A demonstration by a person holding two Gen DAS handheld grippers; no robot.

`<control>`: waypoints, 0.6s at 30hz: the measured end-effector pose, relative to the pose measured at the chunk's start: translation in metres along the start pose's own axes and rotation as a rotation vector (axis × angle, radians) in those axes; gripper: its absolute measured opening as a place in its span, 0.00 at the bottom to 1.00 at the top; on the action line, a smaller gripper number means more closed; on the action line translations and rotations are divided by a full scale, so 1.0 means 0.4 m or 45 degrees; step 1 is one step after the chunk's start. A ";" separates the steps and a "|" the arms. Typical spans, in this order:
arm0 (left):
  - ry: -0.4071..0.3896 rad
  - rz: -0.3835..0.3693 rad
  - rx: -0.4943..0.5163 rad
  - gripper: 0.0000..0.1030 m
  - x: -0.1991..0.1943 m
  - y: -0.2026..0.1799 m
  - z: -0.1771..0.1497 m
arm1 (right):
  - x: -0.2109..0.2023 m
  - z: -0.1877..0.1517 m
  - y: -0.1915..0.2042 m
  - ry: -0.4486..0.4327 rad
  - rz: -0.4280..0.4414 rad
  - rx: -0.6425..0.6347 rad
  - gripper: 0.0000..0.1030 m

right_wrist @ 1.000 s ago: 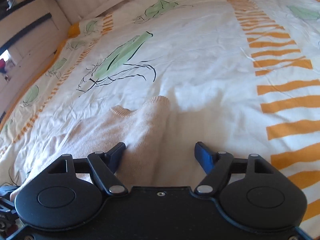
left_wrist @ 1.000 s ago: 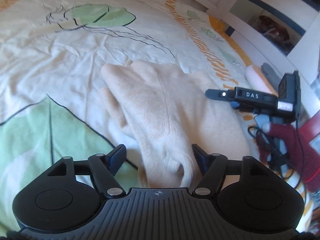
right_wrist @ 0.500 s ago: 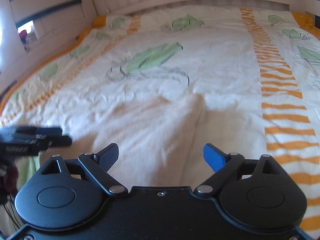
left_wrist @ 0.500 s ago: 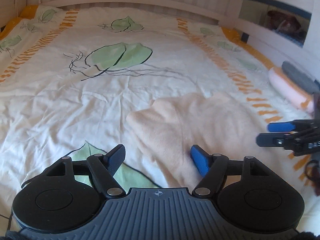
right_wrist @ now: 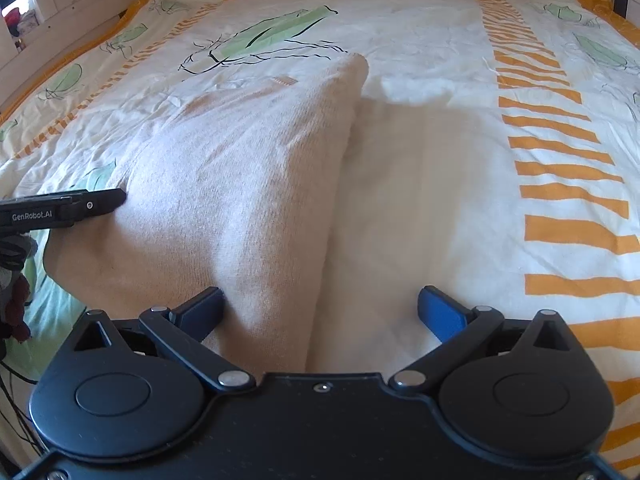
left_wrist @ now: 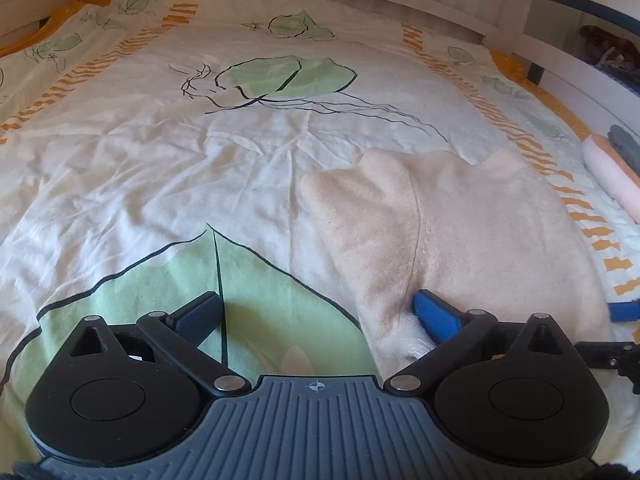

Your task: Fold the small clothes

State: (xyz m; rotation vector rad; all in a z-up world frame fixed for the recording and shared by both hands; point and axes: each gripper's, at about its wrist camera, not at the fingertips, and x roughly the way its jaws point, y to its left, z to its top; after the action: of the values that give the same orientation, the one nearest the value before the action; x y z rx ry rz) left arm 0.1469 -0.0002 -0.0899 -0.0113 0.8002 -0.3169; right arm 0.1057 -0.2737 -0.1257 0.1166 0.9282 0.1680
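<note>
Since a second ago the cream sweater [left_wrist: 460, 232] has been let go: both sets of jaws have just been opening, and it is now seen lying folded on the leaf-print duvet [left_wrist: 168, 168]. The left gripper [left_wrist: 316, 312] is spread wide at its near left edge, the right gripper [right_wrist: 320, 308] spread wide over its near right edge, neither pinching cloth.

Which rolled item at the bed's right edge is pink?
The long pink roll, nearer the cream sweater; the grey roll lies behind it, against the frame.
</note>
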 end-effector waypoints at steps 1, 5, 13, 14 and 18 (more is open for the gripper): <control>-0.009 0.004 0.004 1.00 0.003 -0.001 -0.003 | 0.004 -0.002 0.008 -0.009 -0.015 -0.012 1.00; -0.024 0.017 0.012 1.00 -0.002 -0.005 -0.007 | 0.002 -0.008 0.011 -0.029 -0.024 -0.016 1.00; -0.114 -0.035 -0.102 0.99 -0.104 0.021 -0.021 | -0.005 -0.016 0.007 -0.070 -0.007 -0.004 1.00; -0.119 -0.036 -0.085 0.99 -0.120 0.015 -0.024 | -0.005 -0.016 0.008 -0.072 -0.009 -0.005 1.00; -0.052 -0.018 -0.005 0.99 -0.128 -0.010 -0.040 | -0.007 -0.016 0.008 -0.074 -0.008 -0.003 1.00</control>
State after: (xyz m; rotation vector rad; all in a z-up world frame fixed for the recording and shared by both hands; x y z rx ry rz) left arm 0.1012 0.0122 -0.0646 -0.0269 0.7602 -0.3273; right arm 0.0988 -0.2708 -0.1267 0.1155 0.8702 0.1592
